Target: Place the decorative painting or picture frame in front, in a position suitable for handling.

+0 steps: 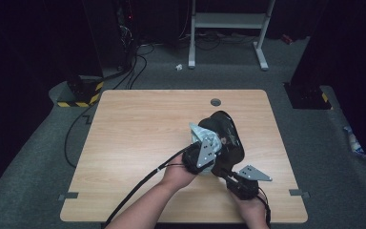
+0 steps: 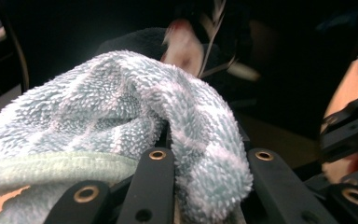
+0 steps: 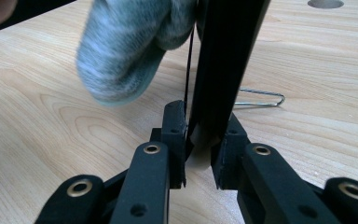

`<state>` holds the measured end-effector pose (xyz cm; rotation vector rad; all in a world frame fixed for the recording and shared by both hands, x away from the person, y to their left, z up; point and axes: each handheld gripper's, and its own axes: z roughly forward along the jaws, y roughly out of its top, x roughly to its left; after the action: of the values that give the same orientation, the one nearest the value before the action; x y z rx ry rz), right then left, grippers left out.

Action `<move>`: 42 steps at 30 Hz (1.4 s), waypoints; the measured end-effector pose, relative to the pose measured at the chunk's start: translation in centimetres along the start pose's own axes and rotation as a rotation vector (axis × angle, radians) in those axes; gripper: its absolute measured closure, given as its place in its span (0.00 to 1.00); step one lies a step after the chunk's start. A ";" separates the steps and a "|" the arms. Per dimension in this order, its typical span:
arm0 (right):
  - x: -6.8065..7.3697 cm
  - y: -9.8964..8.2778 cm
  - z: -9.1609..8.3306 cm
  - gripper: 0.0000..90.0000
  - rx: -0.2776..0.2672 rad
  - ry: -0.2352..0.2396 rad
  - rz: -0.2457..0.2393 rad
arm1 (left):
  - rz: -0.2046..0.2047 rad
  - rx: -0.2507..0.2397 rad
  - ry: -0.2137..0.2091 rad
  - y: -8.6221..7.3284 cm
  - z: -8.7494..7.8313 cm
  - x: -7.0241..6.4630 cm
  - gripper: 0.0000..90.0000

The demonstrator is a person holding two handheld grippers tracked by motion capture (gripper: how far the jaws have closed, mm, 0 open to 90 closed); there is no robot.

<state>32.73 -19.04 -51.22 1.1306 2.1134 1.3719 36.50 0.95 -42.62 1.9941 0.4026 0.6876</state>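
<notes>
Pale blue terry cloth [image 2: 121, 112] clamped in left gripper [image 2: 200, 163], pressed against black glossy object [image 1: 226, 133] near table [image 1: 138, 124] centre. Right gripper [image 3: 200, 149] closed on object's lower edge [image 3: 219, 70], holding it upright off the wood. Wiping judged under way; extent of cleaned surface not determinable. Object's identity unclear: dark, curved, partly covered by grippers in high view. Wire loop [image 3: 261, 98] lying on table behind object; purpose unknown. Blurred reddish patch beyond cloth in left gripper view, unidentifiable.
</notes>
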 end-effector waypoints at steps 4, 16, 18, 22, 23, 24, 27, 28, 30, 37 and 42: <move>-0.1 0.0 0.0 0.86 0.000 0.001 0.001 | -0.003 -0.003 -0.021 -0.7 0.2 -0.4 0.87; 0.0 0.1 0.0 0.86 -0.003 -0.006 0.002 | -0.094 0.158 -0.030 -6.8 2.7 -0.2 0.87; 0.0 0.1 0.0 0.86 -0.004 -0.006 0.002 | -0.102 0.193 -0.032 -7.7 3.2 -0.1 0.87; 0.0 0.1 0.0 0.86 -0.004 -0.007 0.002 | -0.097 0.249 -0.042 -8.8 3.8 -0.2 0.87; 0.0 0.1 0.0 0.86 -0.004 -0.007 0.001 | -0.097 0.247 -0.041 -8.9 3.8 -0.2 0.87; 0.0 0.1 0.0 0.86 -0.004 -0.006 0.000 | -0.099 0.248 -0.039 -8.9 3.8 -0.3 0.87; 0.1 0.1 0.1 0.87 -0.004 -0.008 -0.004 | -0.100 0.243 -0.024 -8.9 3.2 -0.4 0.87; 0.1 0.1 0.1 0.87 -0.004 -0.007 -0.006 | -0.114 0.226 -0.013 -9.1 2.9 -0.4 0.86; 0.2 0.1 0.1 0.87 -0.002 -0.007 -0.016 | -0.157 0.177 -0.001 -9.8 1.9 -0.1 0.86; 0.3 0.1 0.2 0.87 -0.006 -0.010 -0.012 | -0.220 0.126 0.080 -11.7 -1.6 1.2 0.86; 0.2 0.2 0.3 0.86 -0.008 -0.011 -0.010 | -0.260 0.122 0.101 -13.1 -3.0 1.8 0.86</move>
<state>32.89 -18.62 -51.20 1.1202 2.1015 1.3647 36.07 10.44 -52.29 1.9786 0.7654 0.6117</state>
